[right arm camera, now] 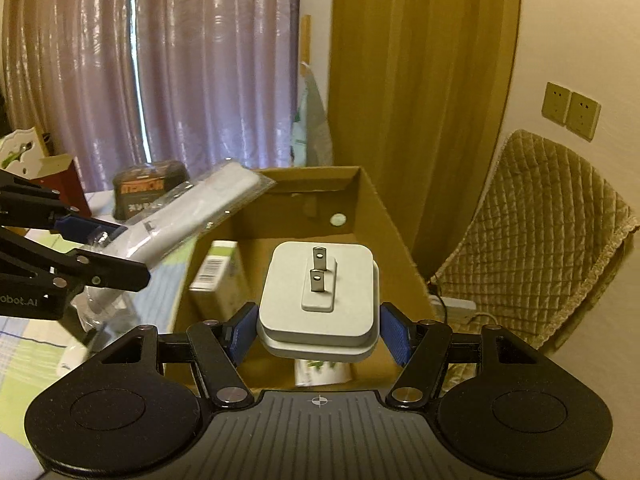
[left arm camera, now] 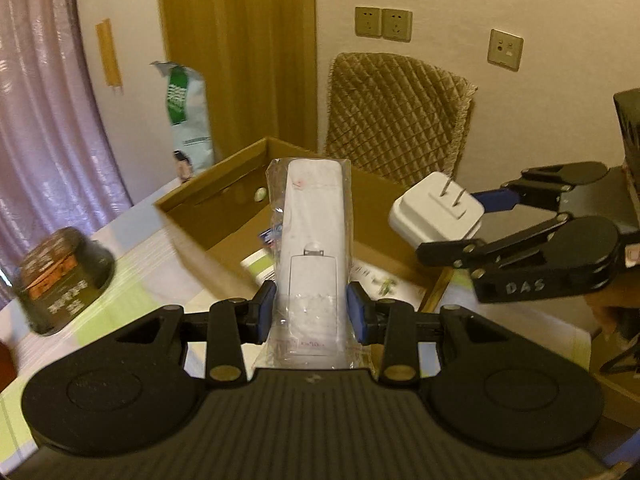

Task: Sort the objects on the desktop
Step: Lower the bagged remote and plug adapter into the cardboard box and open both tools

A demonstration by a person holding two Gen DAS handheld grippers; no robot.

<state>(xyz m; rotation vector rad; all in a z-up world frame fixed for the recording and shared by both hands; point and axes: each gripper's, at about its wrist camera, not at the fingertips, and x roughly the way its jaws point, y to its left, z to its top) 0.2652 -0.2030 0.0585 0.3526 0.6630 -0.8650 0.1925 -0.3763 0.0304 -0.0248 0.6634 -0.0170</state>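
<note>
Cardboard box (left arm camera: pixel 224 184) open on the bench (left arm camera: pixel 132 280), cartons inside, dark tub (left arm camera: pixel 60 276) at far left. Left tongs (left arm camera: pixel 312 312) clamp a bagged white remote (left arm camera: pixel 312 232) above the box's near edge; right tongs (right arm camera: pixel 318 332) pinch a white plug adapter (right arm camera: pixel 318 300), prongs up, over the box.

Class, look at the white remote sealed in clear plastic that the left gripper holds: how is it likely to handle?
The remote juts straight out past the left gripper without drooping, so it is probably stiff. Its loose, glossy plastic wrap may slide against the pads. Held near one end, it might pivot downward.
</note>
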